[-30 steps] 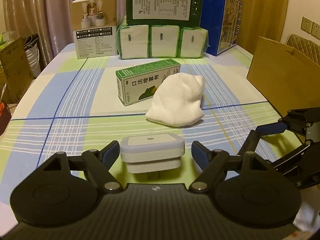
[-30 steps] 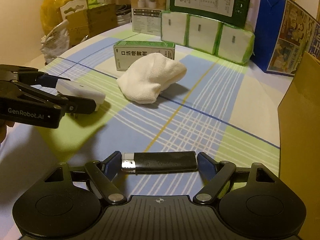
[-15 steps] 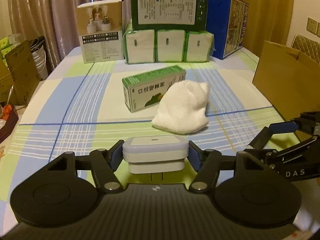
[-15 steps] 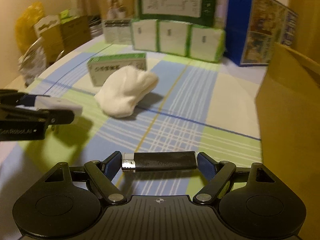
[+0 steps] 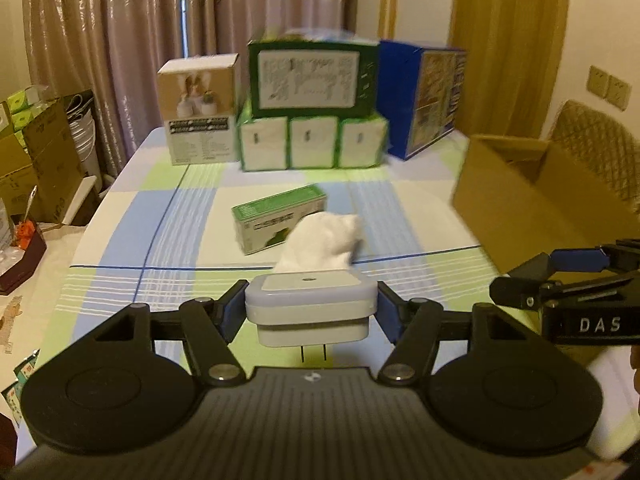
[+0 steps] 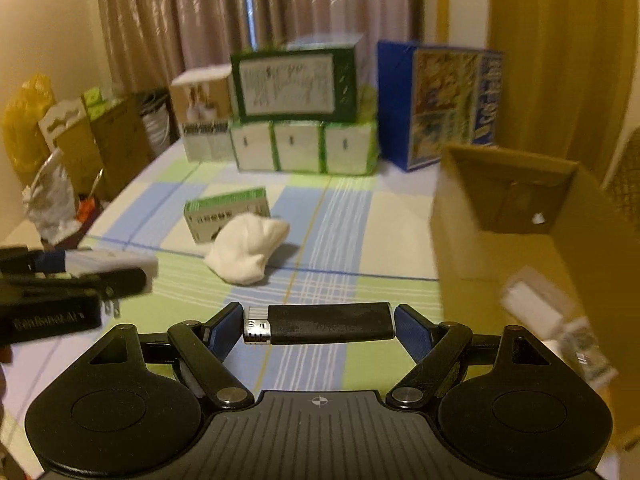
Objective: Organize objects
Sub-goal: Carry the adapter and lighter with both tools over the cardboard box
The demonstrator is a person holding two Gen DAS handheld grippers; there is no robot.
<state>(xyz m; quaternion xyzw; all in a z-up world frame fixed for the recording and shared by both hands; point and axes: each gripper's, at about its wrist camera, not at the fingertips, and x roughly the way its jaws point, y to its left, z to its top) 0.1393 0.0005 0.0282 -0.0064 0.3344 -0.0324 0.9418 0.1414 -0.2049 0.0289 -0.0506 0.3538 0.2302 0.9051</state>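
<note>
My left gripper (image 5: 311, 314) is shut on a white plug-in adapter (image 5: 311, 308), held above the checked tablecloth with its prongs hanging down. My right gripper (image 6: 319, 324) is shut on a black lighter (image 6: 320, 323) with a silver cap, held crosswise by its ends. The left gripper (image 6: 104, 270) with the adapter shows at the left of the right wrist view; the right gripper (image 5: 560, 276) shows at the right of the left wrist view. A white cloth (image 5: 320, 246) and a green carton (image 5: 276, 216) lie mid-table. An open cardboard box (image 6: 516, 240) stands to the right, with small pale items inside.
Stacked at the table's far end are a humidifier box (image 5: 198, 110), three tissue packs (image 5: 312, 146), a dark green box (image 5: 312, 76) and a blue box (image 5: 424, 96). Cardboard boxes (image 5: 36, 156) and bags crowd the floor at left. A chair back (image 5: 592, 140) stands behind the open box.
Both grippers have risen and pulled back from the table, so more of the room and the open box's inside show. The left gripper closed on the adapter a second ago; the lighter stays held.
</note>
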